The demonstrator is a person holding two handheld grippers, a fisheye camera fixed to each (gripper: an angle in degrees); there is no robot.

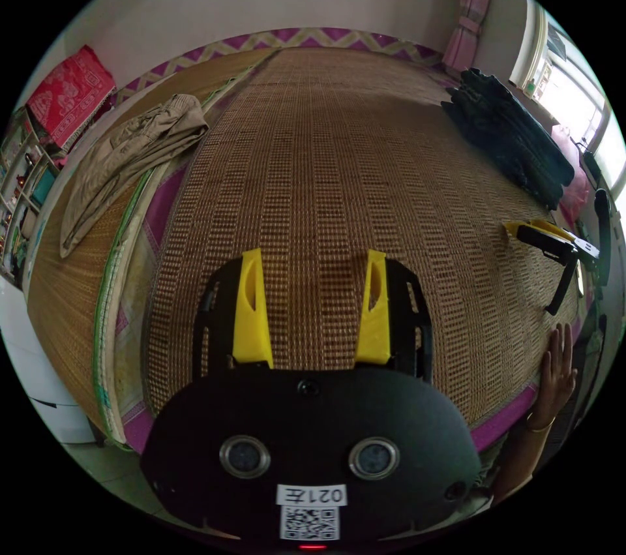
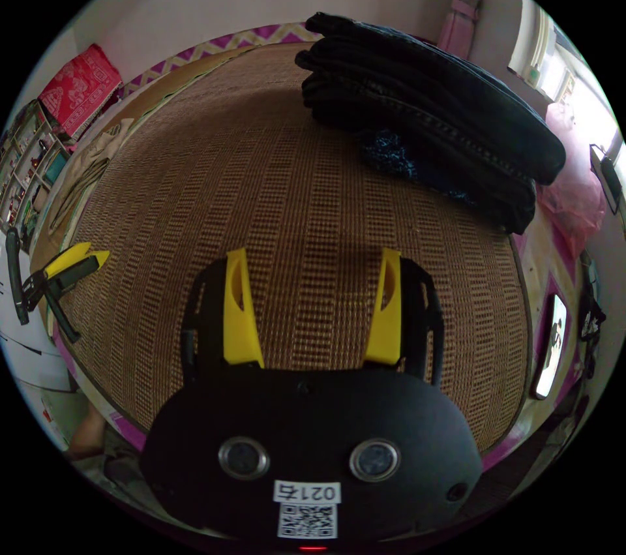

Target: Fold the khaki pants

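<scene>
Khaki pants [image 1: 130, 157] crumpled at mat [image 1: 313, 177] edge, legs partly hidden.

Left gripper [image 1: 312, 252]: seen at lower centre of left gripper view, yellow jaws spread apart, nothing held between them. Also seen at left edge of right gripper view, jaws close together there.
Right gripper [image 2: 313, 252]: seen at lower centre of right gripper view, jaws spread wide, nothing gripped; also seen at right edge of left gripper view.
Hand [image 1: 557, 369]: seen at lower right of left gripper view, palm open, fingers extended, bangle on wrist.
</scene>
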